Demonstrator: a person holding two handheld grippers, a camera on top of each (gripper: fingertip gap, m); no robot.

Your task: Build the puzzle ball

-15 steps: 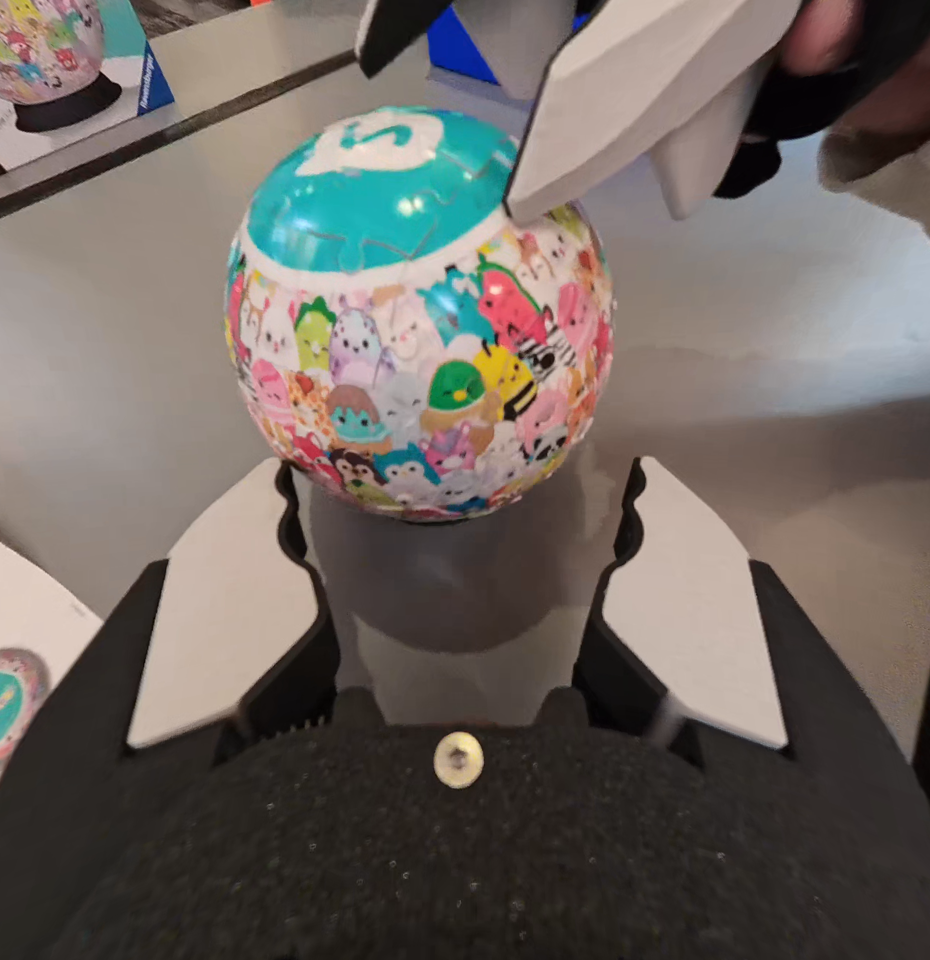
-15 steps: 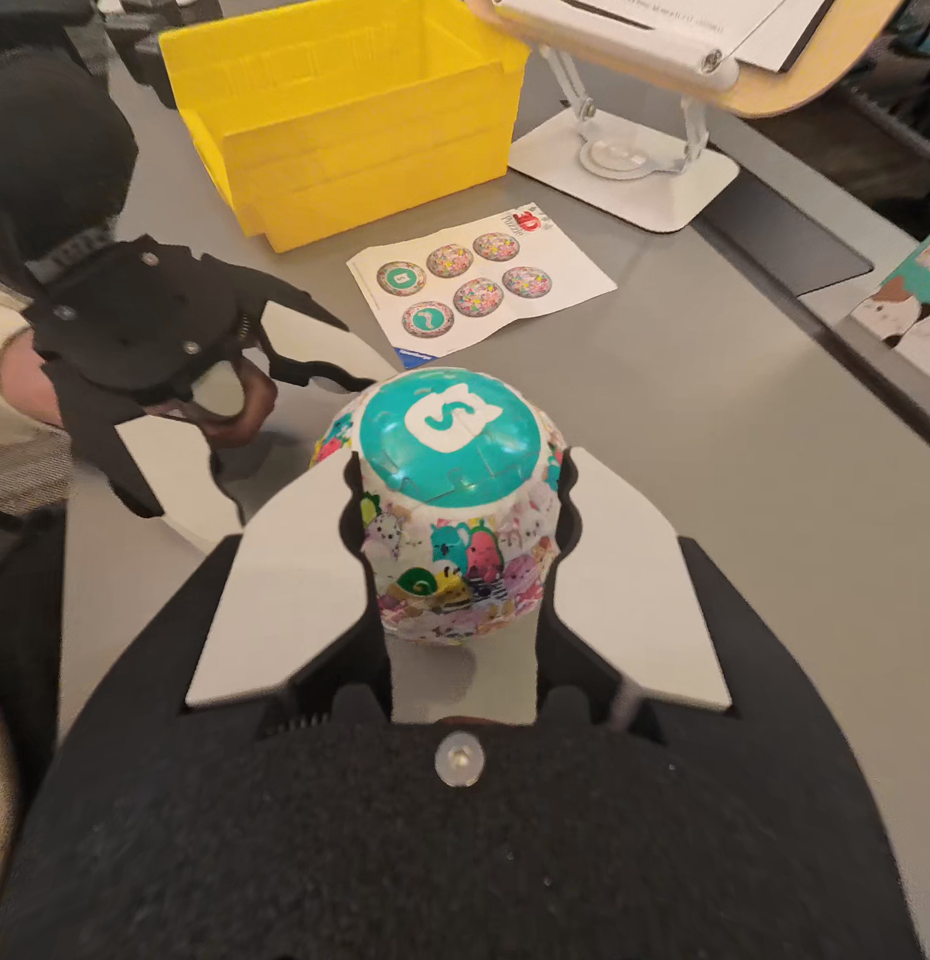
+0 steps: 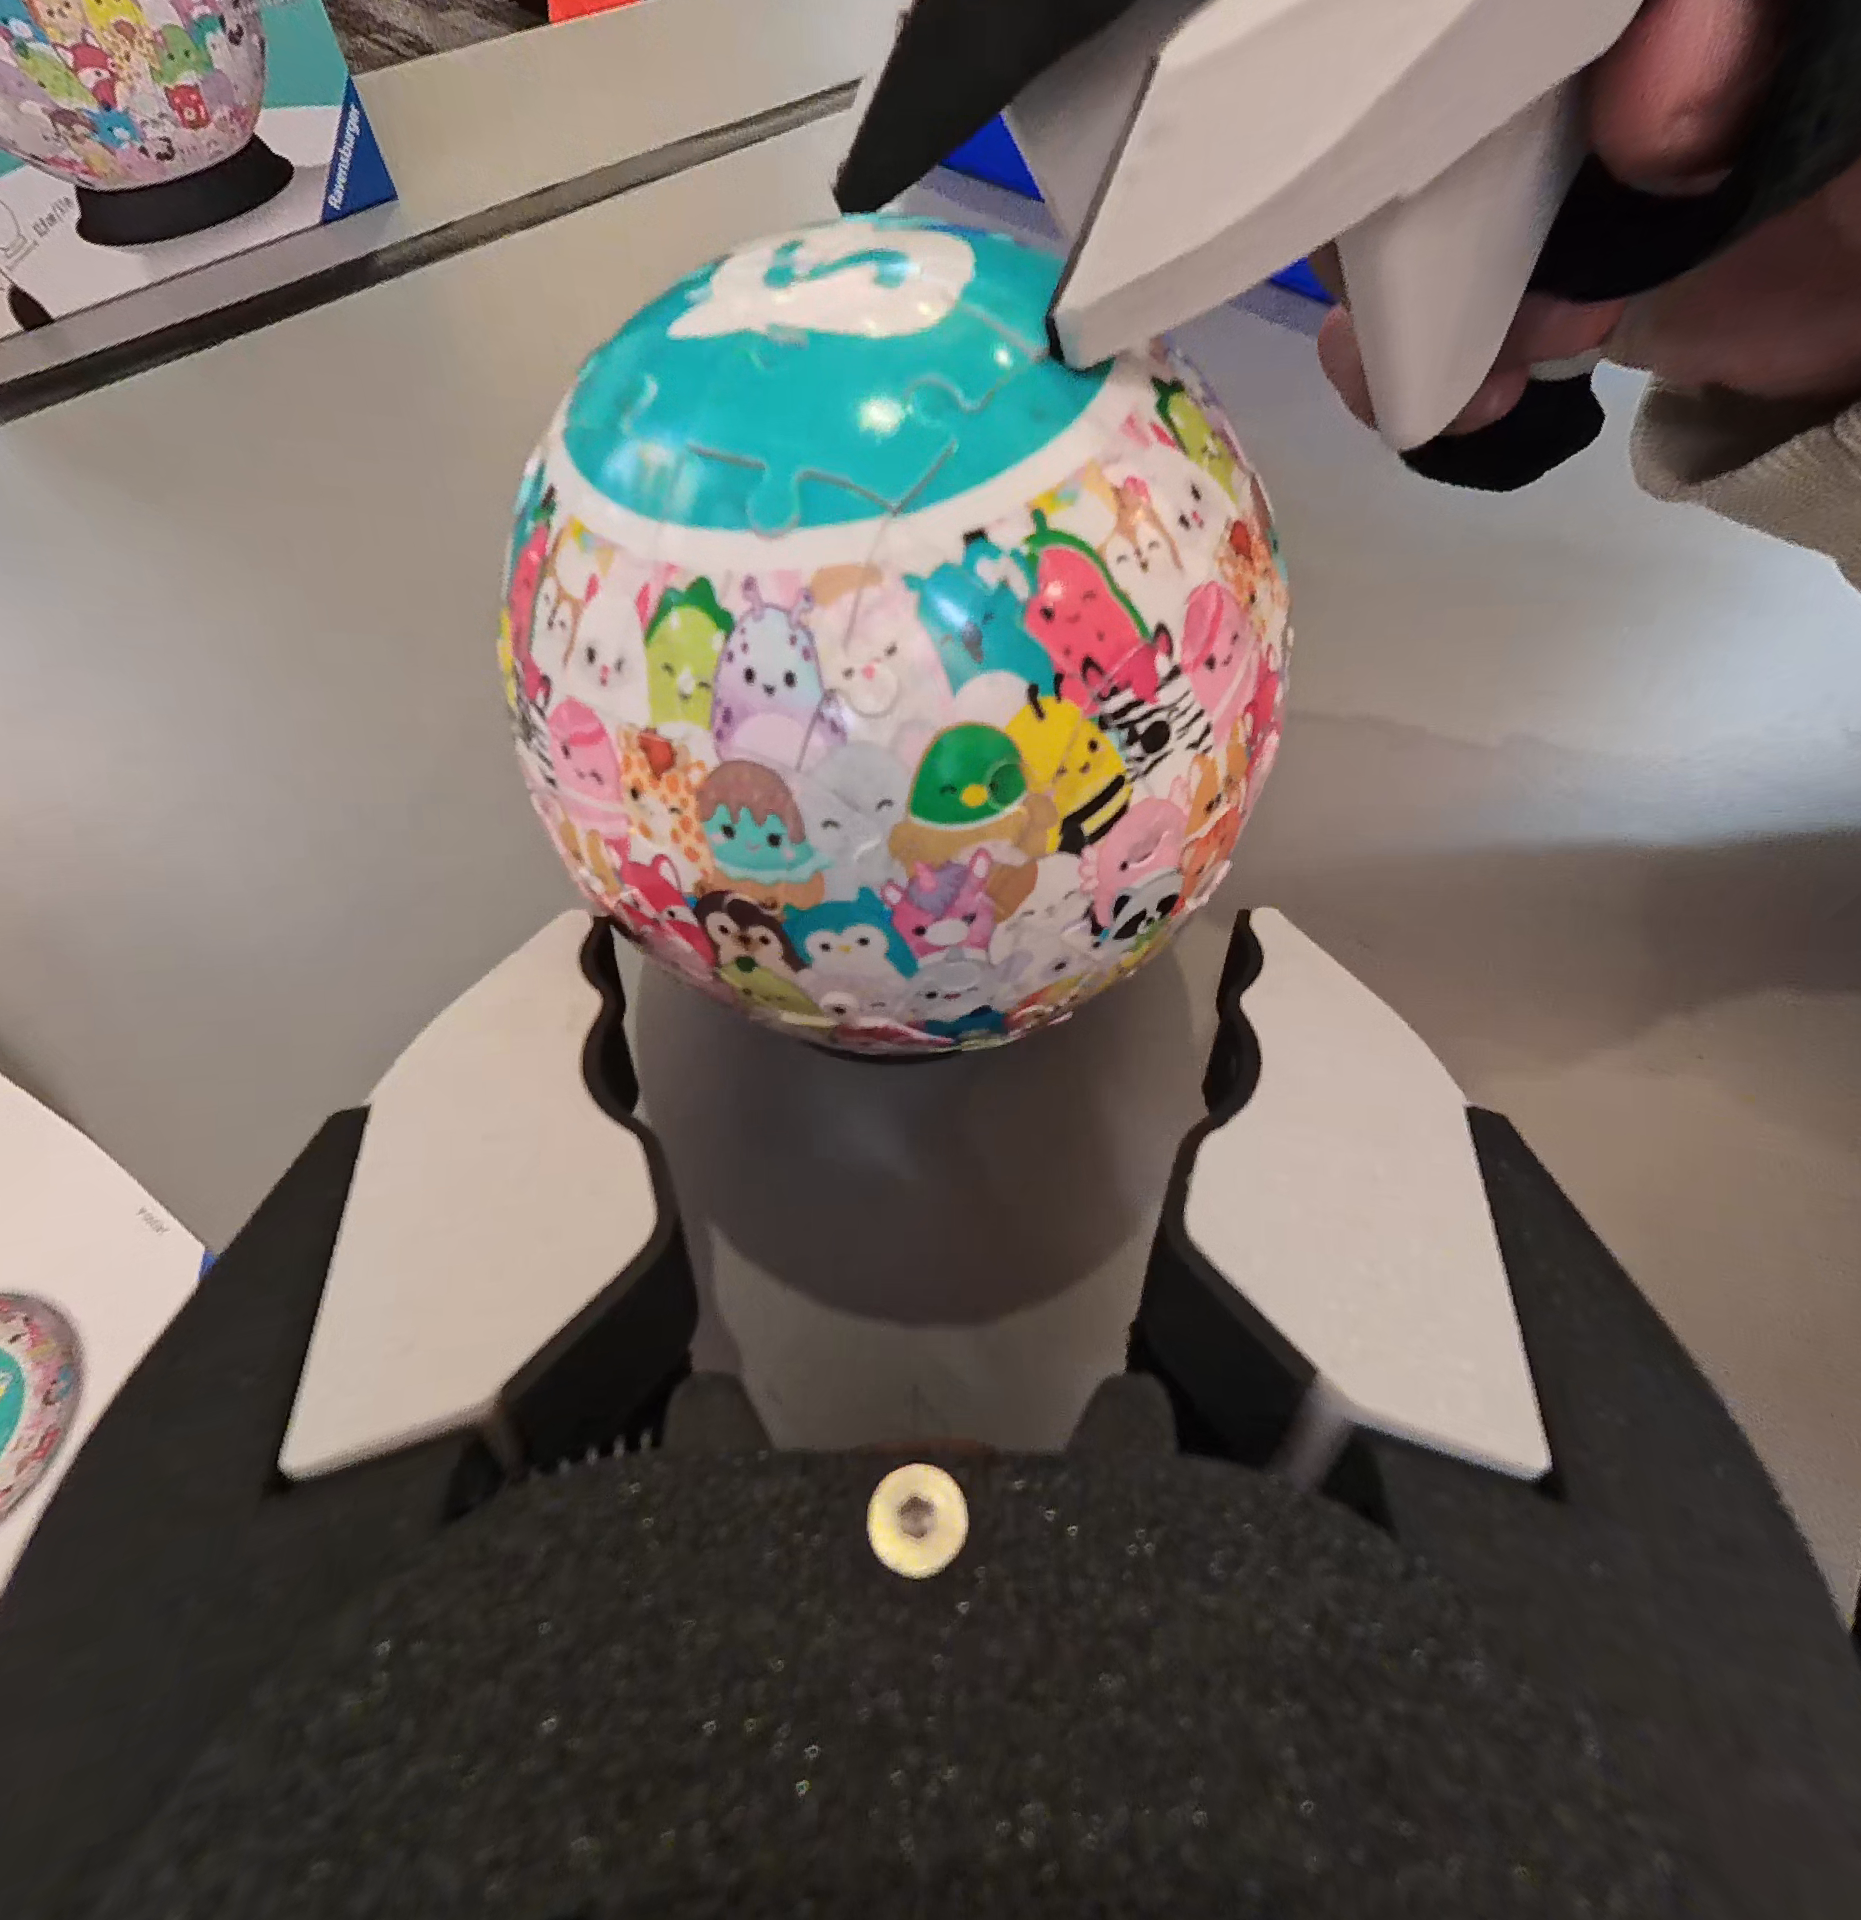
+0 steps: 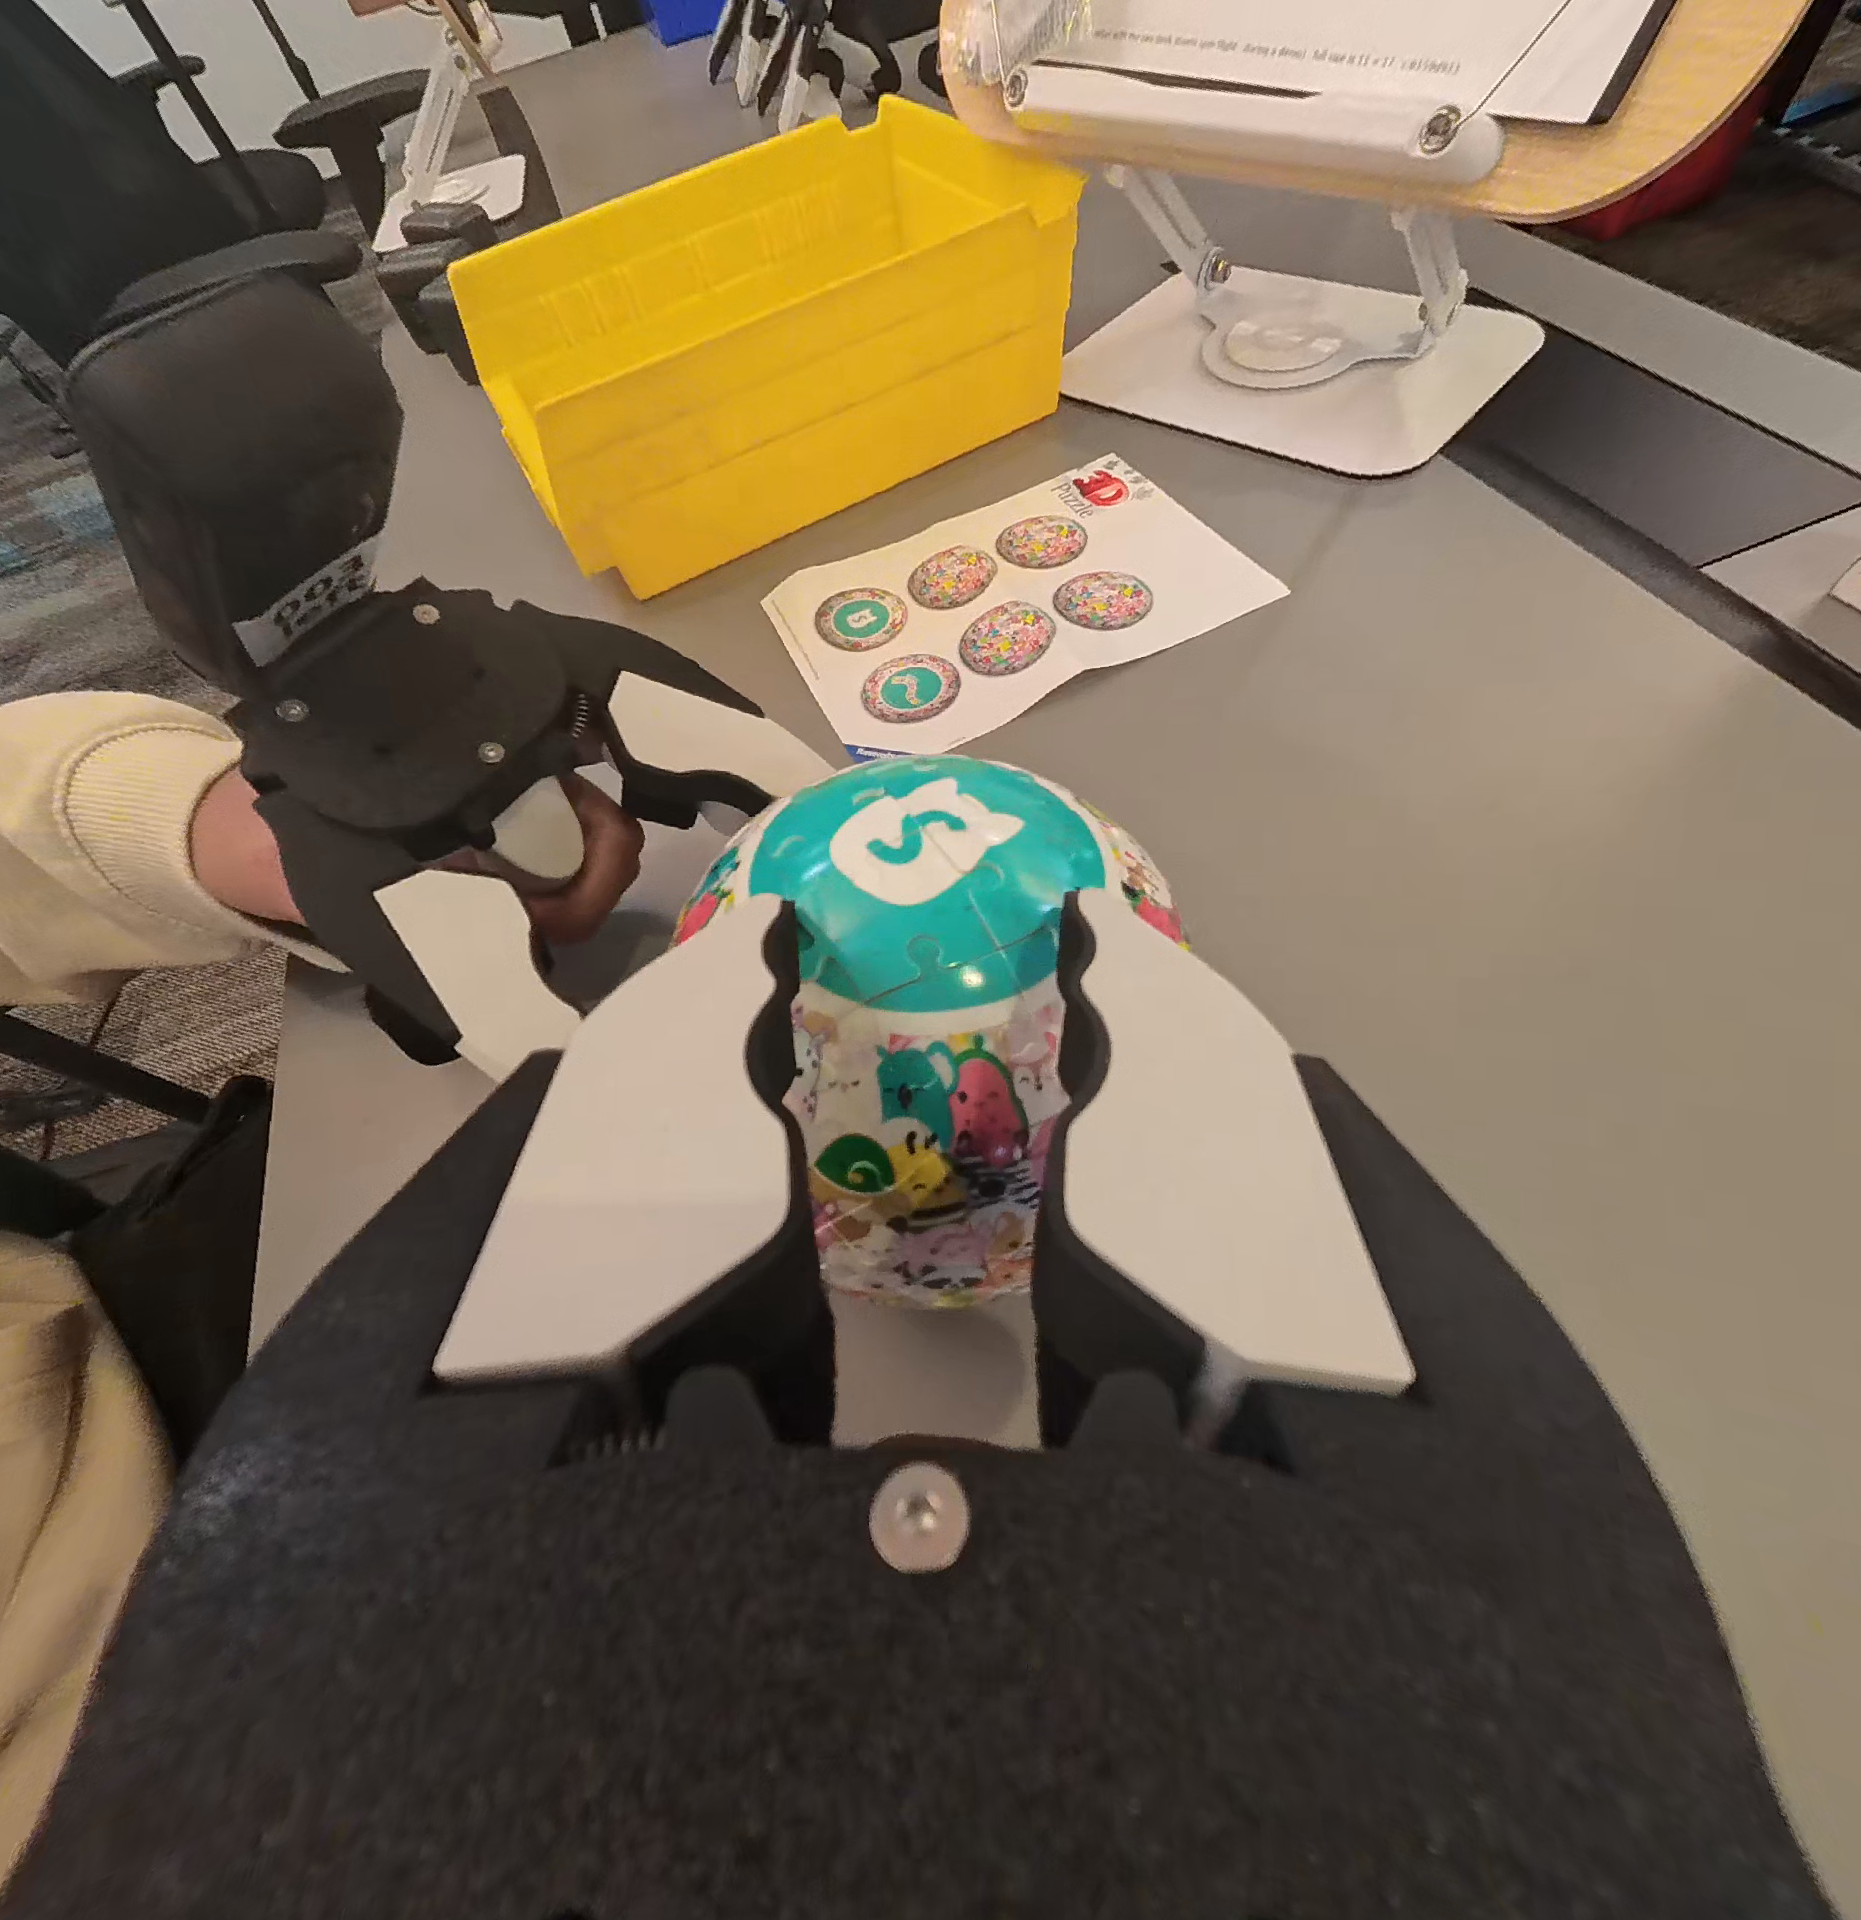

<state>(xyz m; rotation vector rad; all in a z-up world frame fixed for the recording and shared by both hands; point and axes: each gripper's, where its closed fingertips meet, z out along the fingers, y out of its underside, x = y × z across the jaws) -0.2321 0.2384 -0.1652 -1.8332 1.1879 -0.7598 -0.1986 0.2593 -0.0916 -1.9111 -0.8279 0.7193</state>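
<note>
Puzzle ball [image 3: 895, 665] mid-table [image 3: 178, 727], left gripper [image 3: 921, 997] agape beside it

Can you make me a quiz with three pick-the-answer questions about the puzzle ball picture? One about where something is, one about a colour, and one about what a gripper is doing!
1. Where is the yellow bin?
A. behind the instruction sheet
B. on top of the puzzle ball
C. under the table

2. What colour is the ball's top cap?
A. red
B. teal
C. black

3. How is the left gripper?
A. shut on the ball
B. holding paper
C. open, ball in front of it

Answers: 1 A, the bin stands farther back than the sheet. 2 B, the cap is teal with a white mark. 3 C, its fingers are spread, with nothing between them.
</note>
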